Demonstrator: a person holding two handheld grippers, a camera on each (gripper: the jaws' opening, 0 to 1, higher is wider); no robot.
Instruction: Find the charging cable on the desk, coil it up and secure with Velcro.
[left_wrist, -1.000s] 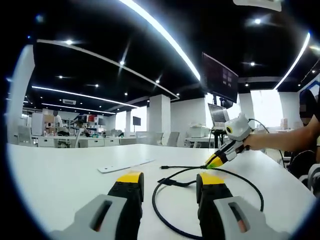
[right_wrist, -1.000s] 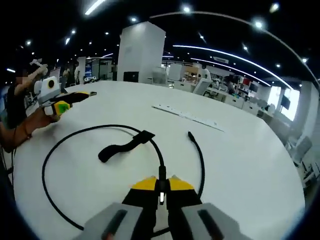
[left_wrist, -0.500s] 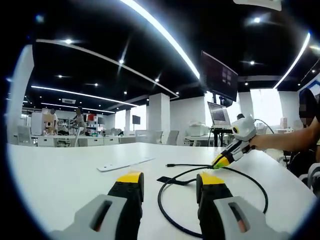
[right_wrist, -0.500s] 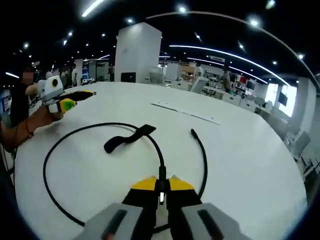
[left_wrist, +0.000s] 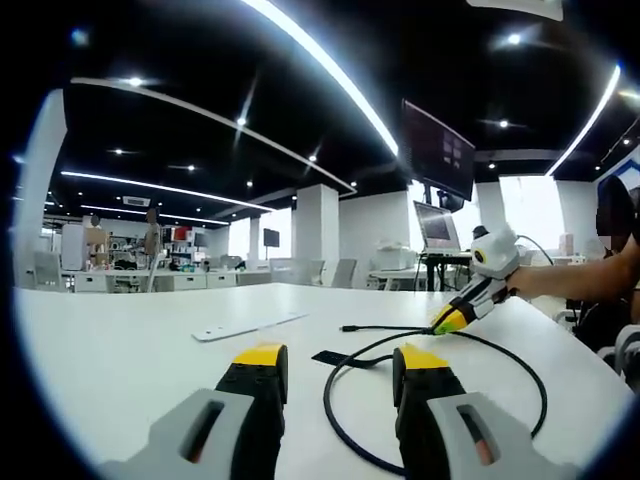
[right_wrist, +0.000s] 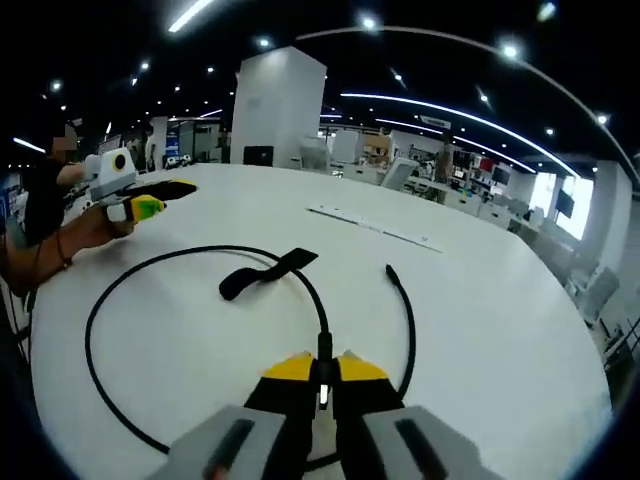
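Right gripper (right_wrist: 322, 372): jaws pressed together on the cable (right_wrist: 100, 315), pinching it just above the yellow tips; it also shows at the right of the left gripper view (left_wrist: 450, 322), tips down at the table, a hand (left_wrist: 540, 284) on its handle.
Left gripper (left_wrist: 340, 362): jaws spread, nothing between them, low over the table; cable passes near the right jaw, contact unclear. In the right gripper view it sits far left (right_wrist: 150, 198), held by a hand (right_wrist: 70, 232).
Cable: black, lies on the table (right_wrist: 500, 300) in one big open loop. From the right gripper's pinch it runs up, arcs left and comes back round toward the bottom of that view. A second run curves up on the right and ends in a free plug (right_wrist: 391, 270).
Cable, left gripper view (left_wrist: 360, 450): loop spreads right of the left gripper's jaws, free plug (left_wrist: 347, 327) pointing left.
Velcro (right_wrist: 265, 272): black strap, flat on the table inside the loop, one end at the cable, unwrapped. Left gripper view (left_wrist: 345, 359): lying just beyond the jaws.
White strip (right_wrist: 375, 229): long flat piece on the table, beyond the loop, apart from the cable. Left gripper view (left_wrist: 245, 328): left of the plug.
Background: open office, ceiling light strips, a monitor (left_wrist: 438, 155) hung high.
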